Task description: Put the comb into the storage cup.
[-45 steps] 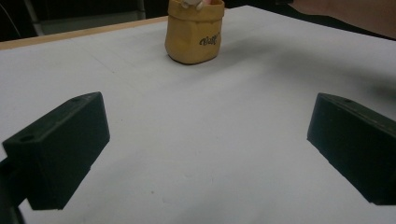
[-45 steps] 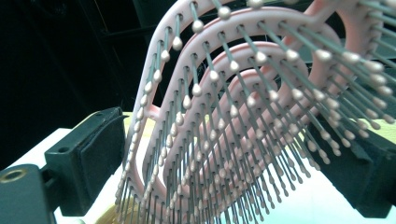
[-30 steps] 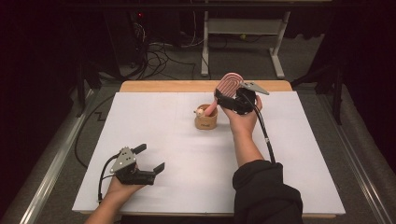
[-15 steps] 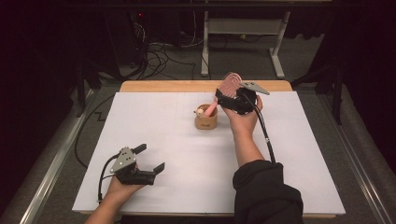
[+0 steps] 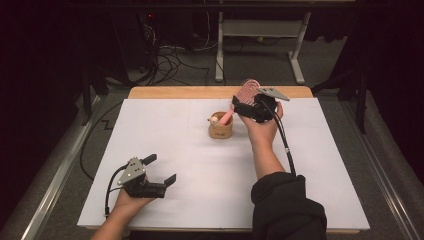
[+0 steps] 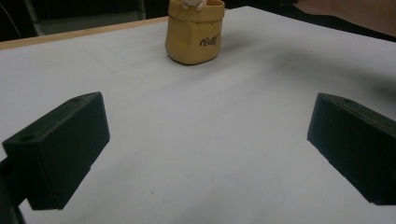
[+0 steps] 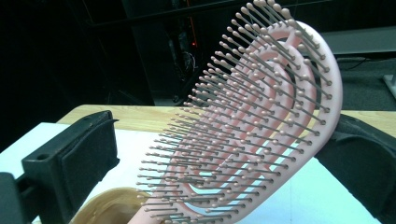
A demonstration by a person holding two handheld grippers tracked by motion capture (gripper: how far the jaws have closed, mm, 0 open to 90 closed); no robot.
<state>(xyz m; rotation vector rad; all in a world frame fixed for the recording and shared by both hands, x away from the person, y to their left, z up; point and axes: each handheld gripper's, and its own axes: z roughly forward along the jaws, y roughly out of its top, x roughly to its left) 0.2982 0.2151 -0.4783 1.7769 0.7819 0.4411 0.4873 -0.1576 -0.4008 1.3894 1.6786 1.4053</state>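
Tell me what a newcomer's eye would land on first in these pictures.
The pink hairbrush stands out first: its bristled head sits between the right gripper jaws at the far side of the table, its handle angling down into a small tan pouch. Next comes that pouch, alone on the white table cover near the far middle. Last, the left gripper rests at the near left with its jaws spread wide, holding nothing.
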